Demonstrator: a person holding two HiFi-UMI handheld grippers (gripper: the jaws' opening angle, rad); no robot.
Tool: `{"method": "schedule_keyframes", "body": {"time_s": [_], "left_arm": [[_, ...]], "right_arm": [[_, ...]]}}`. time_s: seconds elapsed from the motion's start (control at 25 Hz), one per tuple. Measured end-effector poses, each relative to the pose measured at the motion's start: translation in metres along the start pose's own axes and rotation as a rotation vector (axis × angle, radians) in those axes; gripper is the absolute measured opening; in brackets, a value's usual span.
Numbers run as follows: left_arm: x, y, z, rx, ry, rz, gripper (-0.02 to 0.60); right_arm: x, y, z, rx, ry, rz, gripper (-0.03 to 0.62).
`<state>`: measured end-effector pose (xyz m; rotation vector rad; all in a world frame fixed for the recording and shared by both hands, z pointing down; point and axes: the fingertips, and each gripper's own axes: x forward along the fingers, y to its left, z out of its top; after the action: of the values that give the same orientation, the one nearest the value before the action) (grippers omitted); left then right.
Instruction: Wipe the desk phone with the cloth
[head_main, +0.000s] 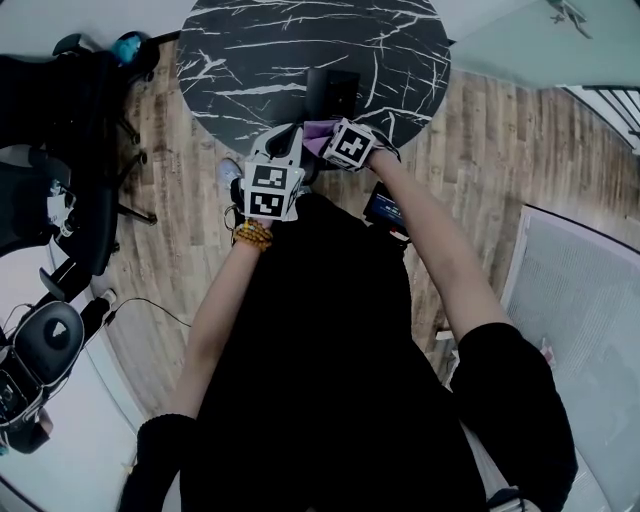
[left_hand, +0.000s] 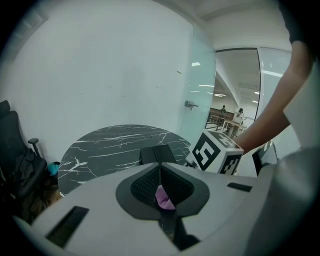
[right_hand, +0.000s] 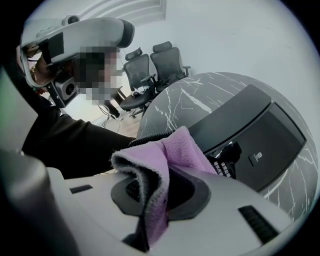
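Note:
The black desk phone (head_main: 333, 90) stands on the round black marble table (head_main: 250, 50), near its front edge. Both grippers hover just in front of it, over the table rim. In the head view, the purple cloth (head_main: 318, 132) is bunched between them. My left gripper (head_main: 295, 135) is shut, with a small fold of the cloth (left_hand: 164, 197) pinched between its jaws. The right gripper (head_main: 320, 142) is shut on the cloth (right_hand: 165, 155), which drapes over its jaws. The phone (right_hand: 260, 130) lies just beyond the right gripper (right_hand: 150, 185). From the left gripper (left_hand: 160, 190), the phone (left_hand: 157, 153) is straight ahead.
Black office chairs (head_main: 60, 110) stand left of the table on the wooden floor (head_main: 190, 250). Another chair base (head_main: 45, 345) sits at the lower left. A small dark screen device (head_main: 385, 208) is at my right hip. A pale panel (head_main: 580, 320) lies at the right.

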<state>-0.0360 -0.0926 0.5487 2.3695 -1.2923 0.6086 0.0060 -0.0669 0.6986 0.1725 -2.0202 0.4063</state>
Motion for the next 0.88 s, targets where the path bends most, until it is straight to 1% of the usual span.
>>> {"method": "schedule_keyframes", "body": {"time_s": [0.16, 0.24, 0.28, 0.4, 0.48, 0.56, 0.64, 0.72, 0.8, 0.88], "left_arm": [[0.0, 0.0, 0.0, 0.005, 0.007, -0.005, 0.023], [0.0, 0.002, 0.001, 0.007, 0.008, -0.002, 0.023], [0.001, 0.002, 0.002, 0.007, 0.008, -0.002, 0.023], [0.0, 0.003, 0.005, 0.01, 0.006, -0.004, 0.023], [-0.002, 0.004, 0.006, 0.012, 0.004, -0.001, 0.023], [-0.002, 0.004, 0.004, 0.013, 0.007, -0.002, 0.023], [0.001, 0.005, 0.005, 0.012, 0.012, -0.005, 0.023], [0.005, 0.006, 0.008, 0.009, 0.009, -0.007, 0.023], [0.007, 0.006, 0.012, 0.008, 0.004, -0.009, 0.023], [0.009, 0.004, 0.015, 0.012, 0.001, -0.015, 0.023]], "right_arm": [[0.001, 0.001, 0.001, 0.003, 0.011, 0.017, 0.063], [0.003, 0.002, 0.0, 0.011, 0.031, 0.053, 0.063], [0.003, 0.004, -0.002, 0.022, 0.049, 0.089, 0.063], [-0.003, 0.013, -0.005, 0.047, 0.092, 0.236, 0.063], [-0.016, 0.011, 0.005, 0.063, 0.058, 0.291, 0.063], [-0.035, -0.002, 0.019, 0.085, -0.01, 0.298, 0.063], [-0.055, -0.024, 0.032, 0.09, -0.07, 0.252, 0.064], [-0.076, -0.053, 0.045, 0.059, -0.126, 0.155, 0.064], [-0.095, -0.081, 0.057, 0.002, -0.181, 0.029, 0.064], [-0.118, -0.106, 0.07, -0.083, -0.247, -0.139, 0.064]]}}
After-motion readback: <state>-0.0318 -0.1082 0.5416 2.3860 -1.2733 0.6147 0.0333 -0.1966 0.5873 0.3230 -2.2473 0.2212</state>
